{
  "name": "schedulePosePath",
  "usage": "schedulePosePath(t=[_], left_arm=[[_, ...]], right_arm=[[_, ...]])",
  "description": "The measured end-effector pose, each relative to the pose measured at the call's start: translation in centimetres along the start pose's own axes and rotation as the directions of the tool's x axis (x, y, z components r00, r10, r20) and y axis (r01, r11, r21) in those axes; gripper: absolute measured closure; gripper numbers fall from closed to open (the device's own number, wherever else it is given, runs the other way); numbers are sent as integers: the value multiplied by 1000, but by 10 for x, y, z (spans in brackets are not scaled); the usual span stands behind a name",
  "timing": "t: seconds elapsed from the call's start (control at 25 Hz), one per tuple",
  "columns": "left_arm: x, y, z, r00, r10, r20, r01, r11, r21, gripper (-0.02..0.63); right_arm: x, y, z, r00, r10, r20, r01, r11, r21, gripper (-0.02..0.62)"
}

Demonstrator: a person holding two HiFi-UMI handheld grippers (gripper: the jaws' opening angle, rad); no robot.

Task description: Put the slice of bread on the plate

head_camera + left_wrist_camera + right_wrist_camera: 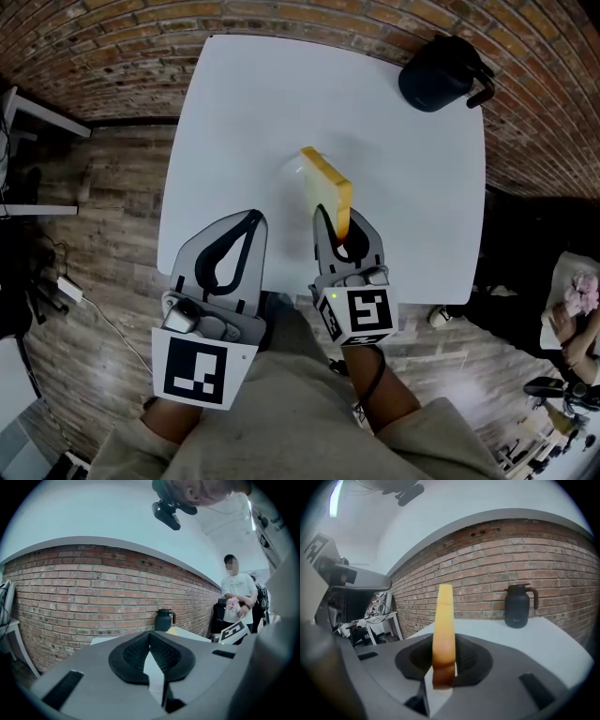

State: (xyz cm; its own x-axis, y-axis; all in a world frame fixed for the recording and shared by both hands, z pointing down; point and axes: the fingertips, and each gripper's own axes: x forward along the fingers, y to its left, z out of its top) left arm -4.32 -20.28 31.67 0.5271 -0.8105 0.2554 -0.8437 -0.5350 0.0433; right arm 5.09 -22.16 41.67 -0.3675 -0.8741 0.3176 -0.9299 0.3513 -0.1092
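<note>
left gripper (251, 221): jaws closed together, empty | right gripper (342, 232): jaws clamped on bread slice (327, 186), upright on edge over white tabletop (262, 103) | dark jug (439, 73) at far corner

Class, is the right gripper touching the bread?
Touching. The right gripper view shows the right gripper clamped on the bread, jaws pressing both faces.

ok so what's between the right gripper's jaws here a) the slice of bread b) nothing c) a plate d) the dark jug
a: the right gripper is shut on the slice of bread, which stands on edge between its jaws, while the dark jug stands well away from it.
</note>
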Motion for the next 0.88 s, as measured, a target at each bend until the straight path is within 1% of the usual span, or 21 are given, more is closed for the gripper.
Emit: schedulePosePath(t=[0.36, 0.56, 0.88], left_arm=[[19, 2, -16, 999, -16, -43, 16, 1000, 0, 595], [29, 4, -27, 997, -31, -71, 28, 999, -38, 595], [43, 4, -45, 991, -51, -125, 48, 999, -23, 595]], right_arm=[[12, 4, -13, 999, 23, -27, -23, 1000, 18, 506], [20, 5, -22, 998, 28, -47, -27, 999, 25, 506], [27, 8, -34, 996, 42, -81, -38, 998, 45, 505]])
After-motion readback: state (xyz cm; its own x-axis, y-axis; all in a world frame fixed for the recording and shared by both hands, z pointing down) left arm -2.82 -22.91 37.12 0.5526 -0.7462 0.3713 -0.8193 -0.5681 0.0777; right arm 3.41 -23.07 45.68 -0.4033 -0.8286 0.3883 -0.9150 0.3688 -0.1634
